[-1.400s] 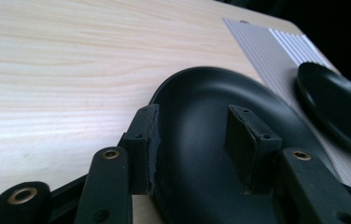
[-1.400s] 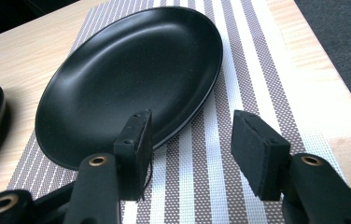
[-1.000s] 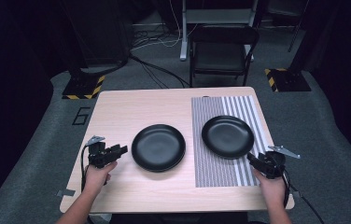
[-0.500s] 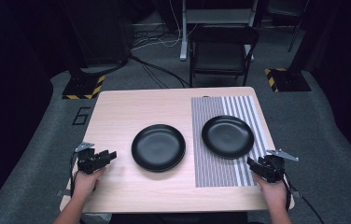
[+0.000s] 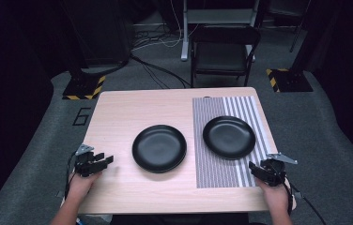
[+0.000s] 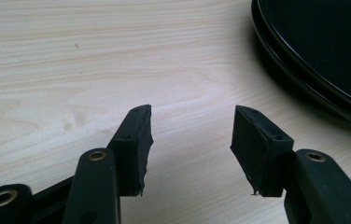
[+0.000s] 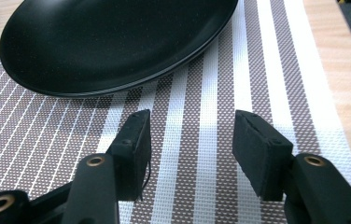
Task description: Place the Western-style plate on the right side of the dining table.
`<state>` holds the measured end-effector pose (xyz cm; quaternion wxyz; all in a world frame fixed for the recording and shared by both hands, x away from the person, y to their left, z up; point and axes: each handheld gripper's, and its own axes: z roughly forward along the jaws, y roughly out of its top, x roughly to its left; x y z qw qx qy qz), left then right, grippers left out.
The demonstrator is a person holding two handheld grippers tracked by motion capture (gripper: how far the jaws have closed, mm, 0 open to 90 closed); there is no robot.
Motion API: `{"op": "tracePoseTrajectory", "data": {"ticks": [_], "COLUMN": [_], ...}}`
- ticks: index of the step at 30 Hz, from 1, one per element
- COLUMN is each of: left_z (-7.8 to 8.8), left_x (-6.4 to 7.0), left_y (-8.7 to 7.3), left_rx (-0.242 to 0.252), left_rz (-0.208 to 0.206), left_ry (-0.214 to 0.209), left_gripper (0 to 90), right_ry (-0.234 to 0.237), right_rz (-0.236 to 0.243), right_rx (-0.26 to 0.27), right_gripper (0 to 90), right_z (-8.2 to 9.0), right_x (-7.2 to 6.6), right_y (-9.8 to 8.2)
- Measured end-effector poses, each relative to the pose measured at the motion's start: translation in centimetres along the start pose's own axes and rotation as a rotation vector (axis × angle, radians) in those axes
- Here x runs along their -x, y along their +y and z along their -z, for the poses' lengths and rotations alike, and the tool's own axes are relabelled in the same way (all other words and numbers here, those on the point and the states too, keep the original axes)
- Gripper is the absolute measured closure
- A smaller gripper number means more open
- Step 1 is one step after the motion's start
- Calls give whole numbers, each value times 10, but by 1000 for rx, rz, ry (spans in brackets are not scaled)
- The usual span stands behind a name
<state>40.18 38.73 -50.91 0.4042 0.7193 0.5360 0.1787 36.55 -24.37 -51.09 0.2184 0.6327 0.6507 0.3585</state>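
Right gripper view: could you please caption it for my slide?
Open right tongs above striped placemat, facing black plate.

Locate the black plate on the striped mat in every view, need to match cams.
High view: the black plate on the striped mat lies right of centre, on the placemat's upper half.
Left gripper view: the dark plate at the upper right is the other plate, on bare wood, not the one asked about.
Right gripper view: it spans the top, left of centre, beyond the open jaws.
Shared landmark: the striped placemat.
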Motion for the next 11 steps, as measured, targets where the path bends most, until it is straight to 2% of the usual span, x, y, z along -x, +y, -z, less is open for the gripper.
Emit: {"op": "tracePoseTrajectory", "data": {"ticks": [3, 7, 11], "left_z": [-2, -8, -12], "left_x": [-1, 0, 4], "left_y": [-1, -3, -3], "left_rx": [-5, -27, -53], "left_rz": [9, -40, -69], "left_ry": [-15, 0, 7], "left_gripper": [458, 428, 424], "right_ry": [-12, -26, -29], "right_rz": [13, 58, 50], "right_rx": [-8, -28, -34], "right_gripper": [456, 413, 403], "right_z": [-4, -7, -9], "right_x": [-2, -4, -3], "right_y": [-1, -3, -3]}}
